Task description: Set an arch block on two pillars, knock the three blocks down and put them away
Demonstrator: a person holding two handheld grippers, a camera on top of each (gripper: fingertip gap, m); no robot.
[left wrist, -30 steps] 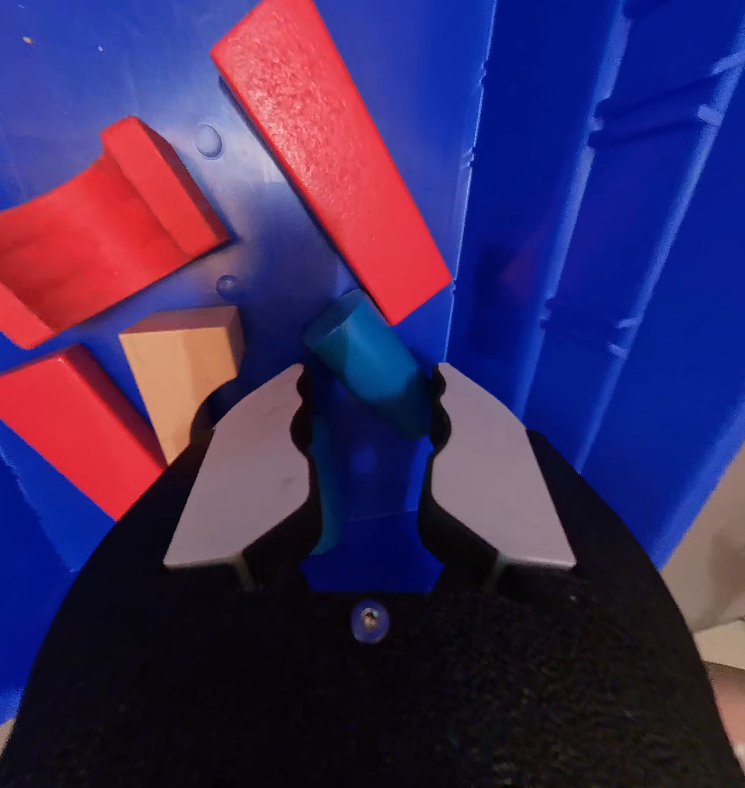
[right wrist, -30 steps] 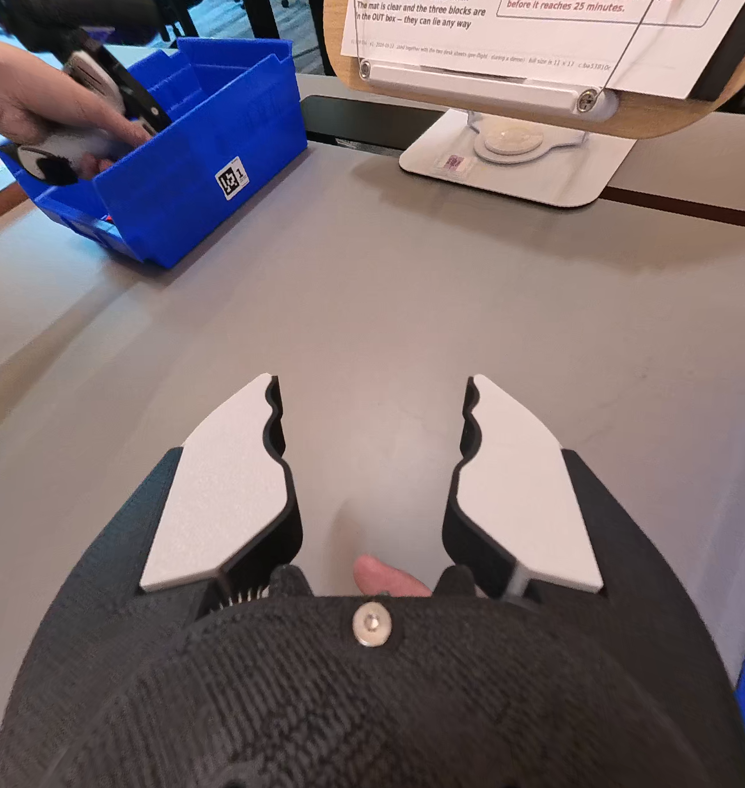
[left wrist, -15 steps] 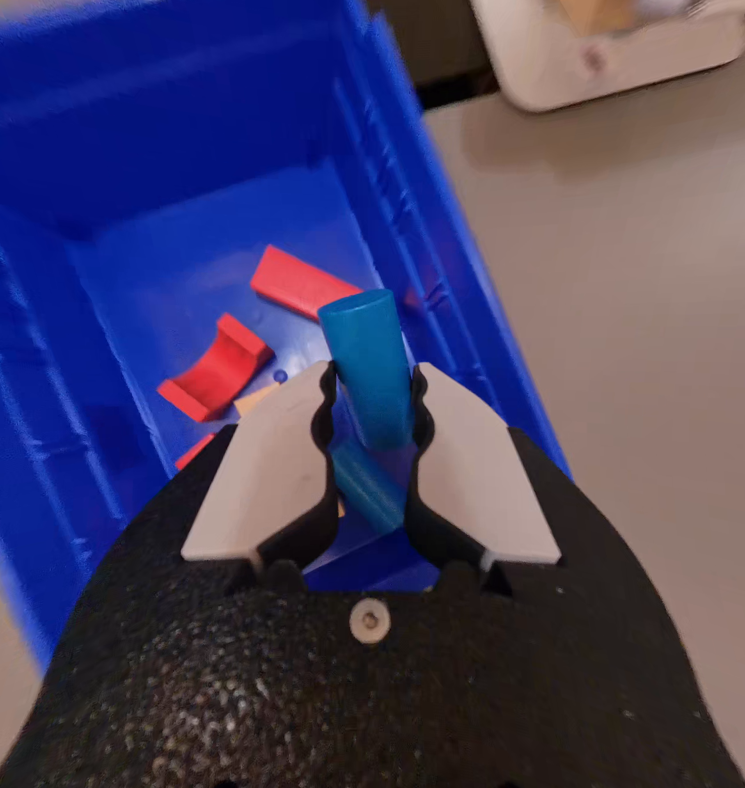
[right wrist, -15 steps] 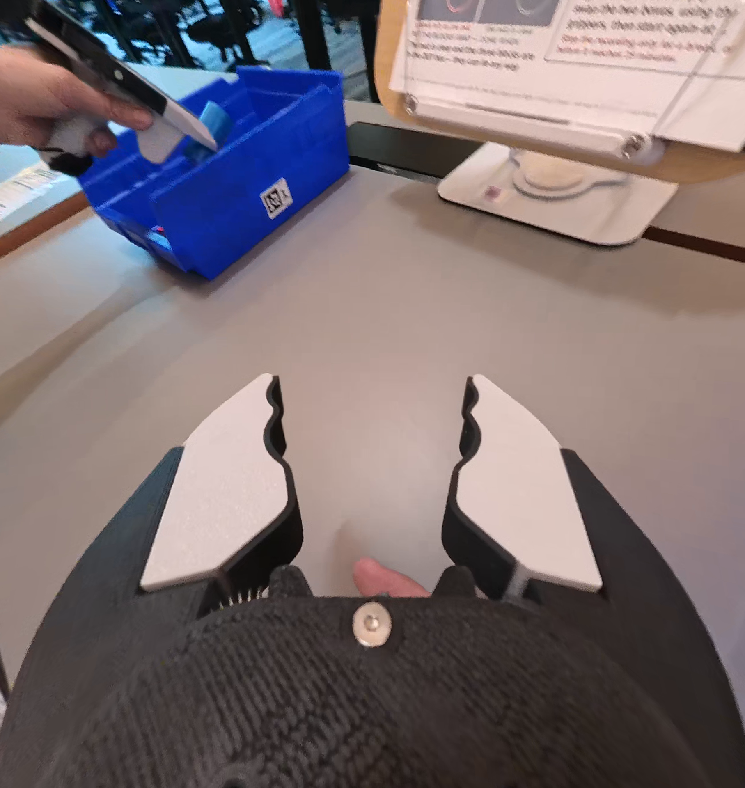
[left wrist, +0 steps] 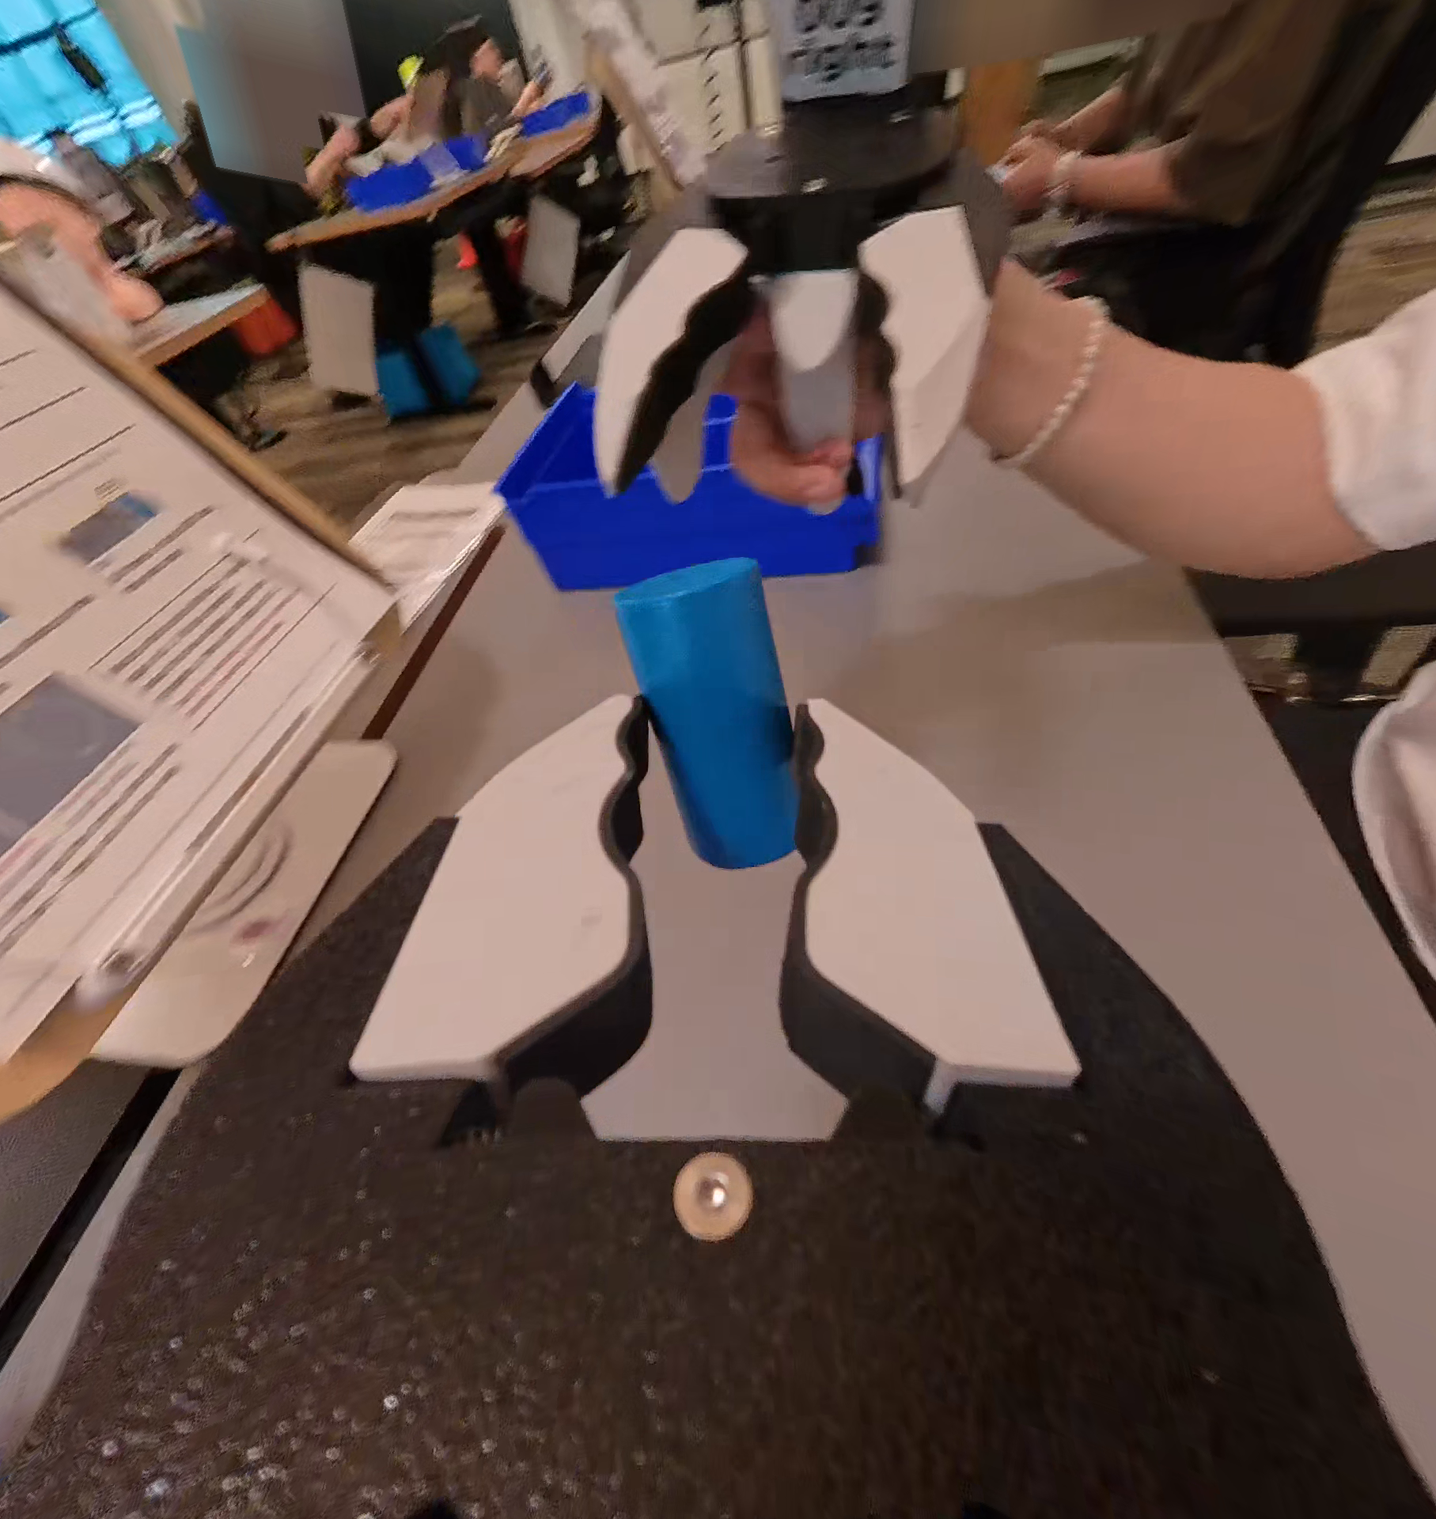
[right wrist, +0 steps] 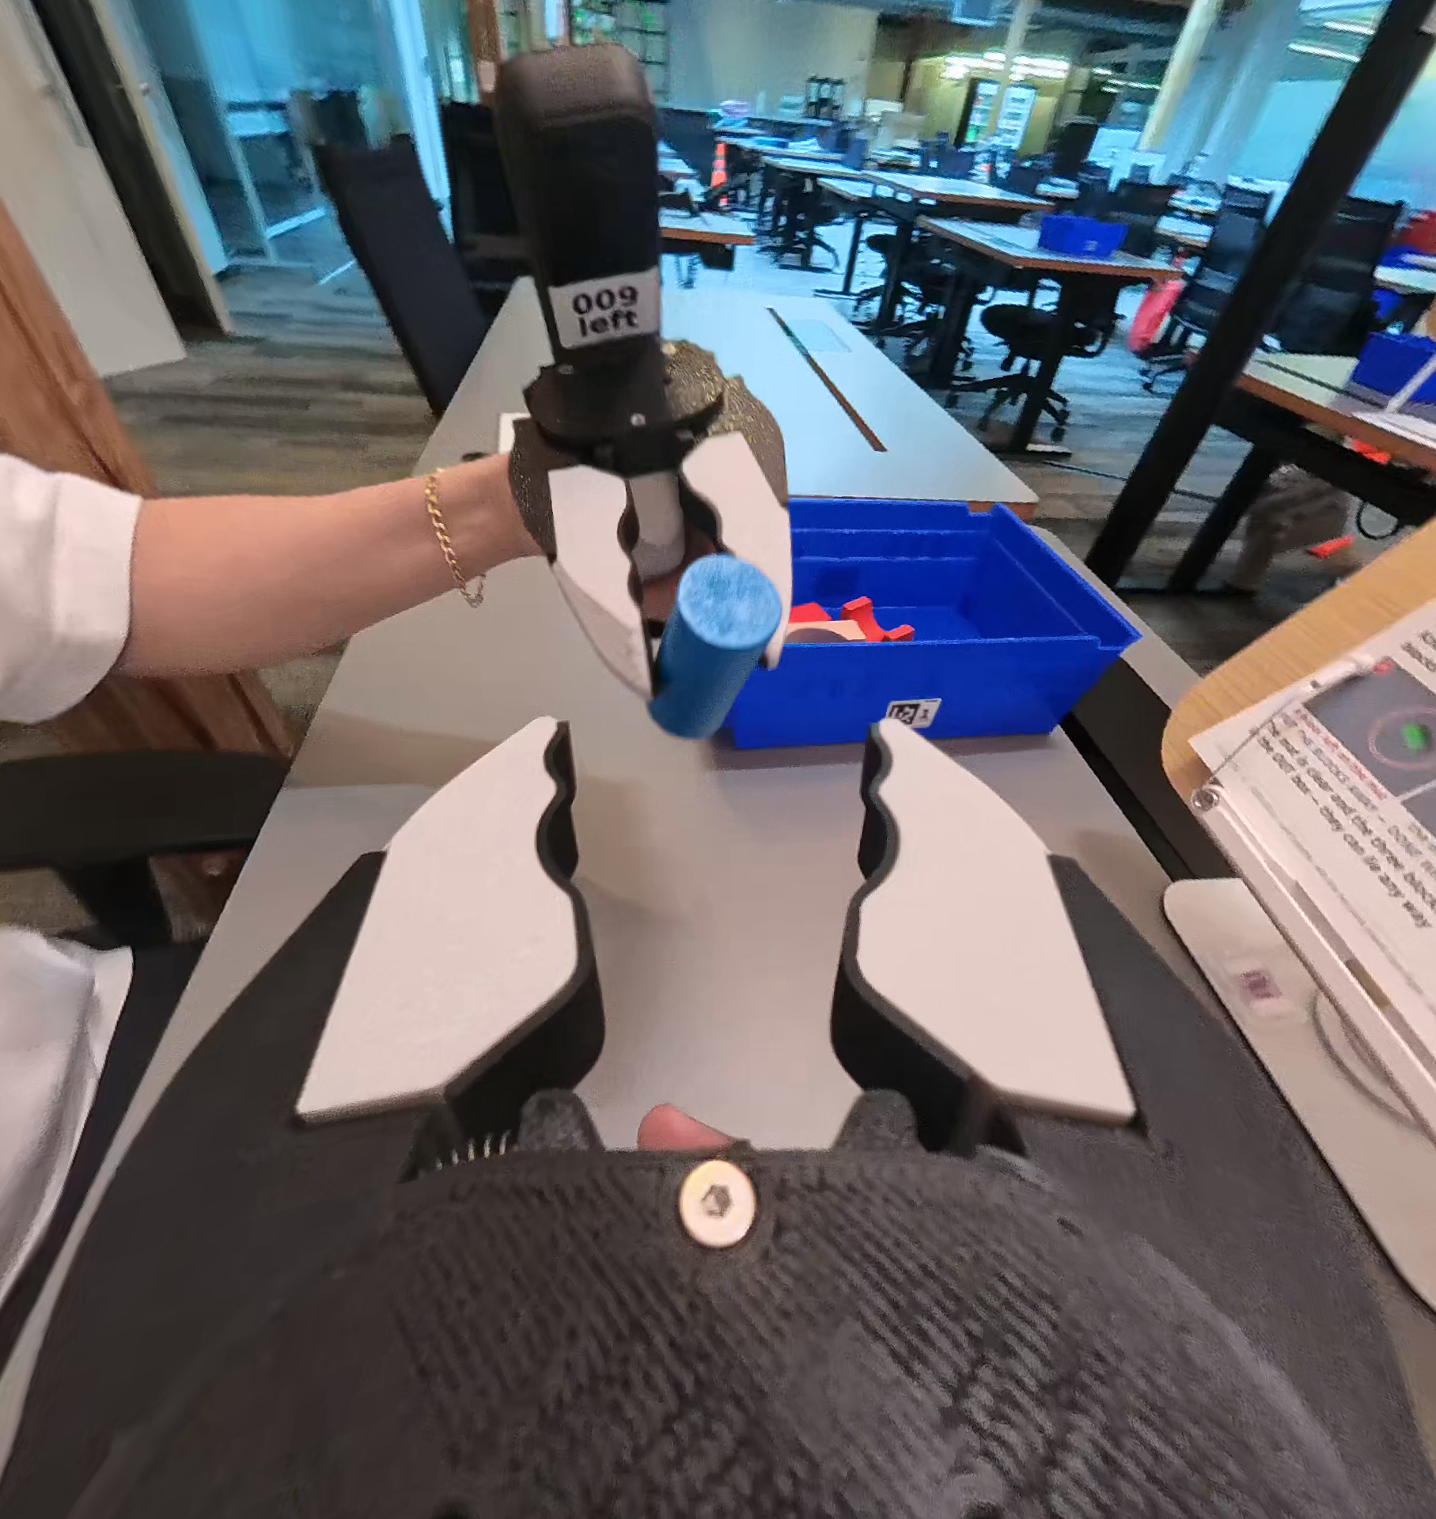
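Clenched on a blue cylinder [left wrist: 710, 723], the jaws of my left gripper [left wrist: 718, 740] pinch it across its round side, near the lower end, so most of its length sticks out past the fingertips. From the right wrist view the same cylinder [right wrist: 710, 645] hangs tilted in the air above the bench [right wrist: 722, 904], just in front of a blue bin [right wrist: 944, 649] and not touching it. My right gripper [right wrist: 714, 822] is released, jaws spread wide with nothing between them, pointed toward the cylinder and a little short of it.

I judge the cylinder to be a light, rigid block, likely painted wood or plastic; its surface looks smooth, so it could twist or slip in a pinch this close to one end. A hold nearer the middle of its side, square across the curve, would sit steadier.

Inside the blue bin lie red blocks [right wrist: 858, 616] and a pale one [right wrist: 813, 631]. A second blue bin [left wrist: 698, 526] stands at the far end of the bench in the left wrist view. Smooth, flat and grey, the bench also carries a white stand [right wrist: 1306, 1068] holding a wooden board with printed sheets [right wrist: 1372, 789]. Around it is an open workroom with rows of desks, dark chairs and other people at work.
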